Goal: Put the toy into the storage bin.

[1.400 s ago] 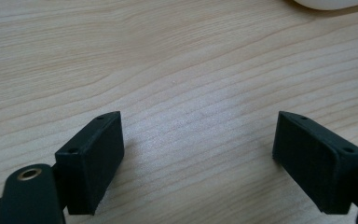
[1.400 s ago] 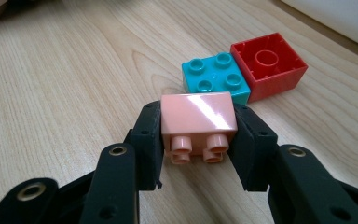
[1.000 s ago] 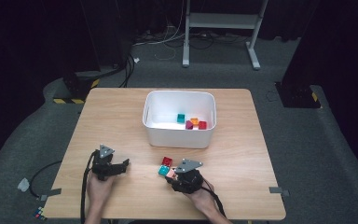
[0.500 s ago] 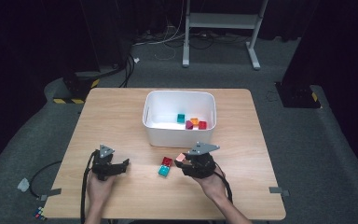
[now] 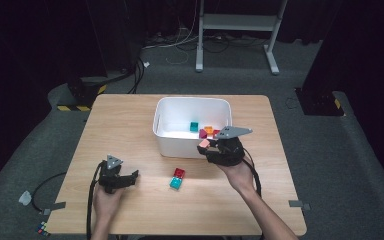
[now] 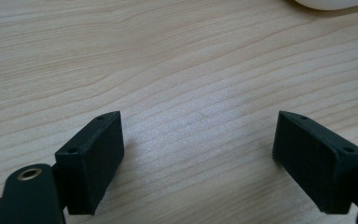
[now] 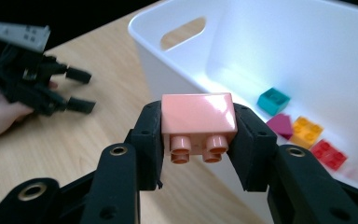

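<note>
Wooden tabletop (image 5: 130, 125), centre frame, white bin (image 5: 167, 137); right tongs (image 5: 205, 145) at its near rim. Left tongs (image 6: 198, 154) spread, empty. Right tongs view: clamped on pink brick (image 7: 198, 119). Likely next: over rim, release.

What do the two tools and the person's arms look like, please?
Both tools are black. The left tool has two blocky rectangular pads with small screw holes, and a brass-ringed hole in its linkage. The right tool has the same black pads and ringed holes. Each carries a grey three-cornered plate on top and trails a black cable toward the person. The forearms are bare, with no sleeves in view.
</note>
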`<state>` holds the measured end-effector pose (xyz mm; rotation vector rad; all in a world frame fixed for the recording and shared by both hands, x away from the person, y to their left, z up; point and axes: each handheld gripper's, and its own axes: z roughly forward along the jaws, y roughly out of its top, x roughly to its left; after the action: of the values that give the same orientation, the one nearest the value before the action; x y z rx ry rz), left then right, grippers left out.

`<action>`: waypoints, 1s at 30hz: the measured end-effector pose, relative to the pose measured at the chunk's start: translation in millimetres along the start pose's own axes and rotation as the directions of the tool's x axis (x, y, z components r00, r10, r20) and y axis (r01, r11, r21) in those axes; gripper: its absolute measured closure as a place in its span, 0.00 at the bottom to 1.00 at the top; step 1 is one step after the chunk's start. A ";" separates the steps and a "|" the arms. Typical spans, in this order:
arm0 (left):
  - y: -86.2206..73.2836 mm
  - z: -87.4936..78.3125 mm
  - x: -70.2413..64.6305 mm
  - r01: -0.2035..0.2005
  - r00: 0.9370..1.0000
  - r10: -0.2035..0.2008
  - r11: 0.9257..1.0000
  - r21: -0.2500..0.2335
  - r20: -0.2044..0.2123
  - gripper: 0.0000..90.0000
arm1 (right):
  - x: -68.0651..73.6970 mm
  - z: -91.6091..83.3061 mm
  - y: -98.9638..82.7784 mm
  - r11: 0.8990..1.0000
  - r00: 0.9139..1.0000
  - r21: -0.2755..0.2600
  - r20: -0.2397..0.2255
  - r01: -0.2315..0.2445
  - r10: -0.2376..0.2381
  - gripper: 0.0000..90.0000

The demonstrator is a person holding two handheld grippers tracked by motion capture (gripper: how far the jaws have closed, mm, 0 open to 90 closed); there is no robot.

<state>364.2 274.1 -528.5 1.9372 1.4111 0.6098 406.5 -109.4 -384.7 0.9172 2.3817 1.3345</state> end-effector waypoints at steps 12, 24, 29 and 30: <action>0.0 -0.1 0.1 0.000 1.000 0.000 1.000 0.001 0.000 0.18 | -23.4 2.3 37.3 0.999 0.999 -0.021 0.030 -0.039 0.039 0.65; -0.1 -0.1 0.0 0.000 1.000 0.000 1.000 0.000 0.001 0.18 | -39.9 13.9 50.2 0.998 0.996 -0.001 0.065 -0.068 0.068 0.65; -0.1 -0.1 0.0 0.000 1.000 0.000 1.000 0.000 0.001 0.18 | -48.5 21.1 51.7 0.996 0.992 0.020 0.088 -0.089 0.087 0.65; -0.1 -0.1 0.0 0.001 1.000 -0.001 1.000 0.000 0.001 0.18 | -50.1 22.4 51.8 0.995 0.992 0.022 0.090 -0.092 0.090 0.65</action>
<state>364.0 274.1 -528.5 1.9367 1.4112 0.6090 476.8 -106.7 -357.3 1.0814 2.3208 1.2695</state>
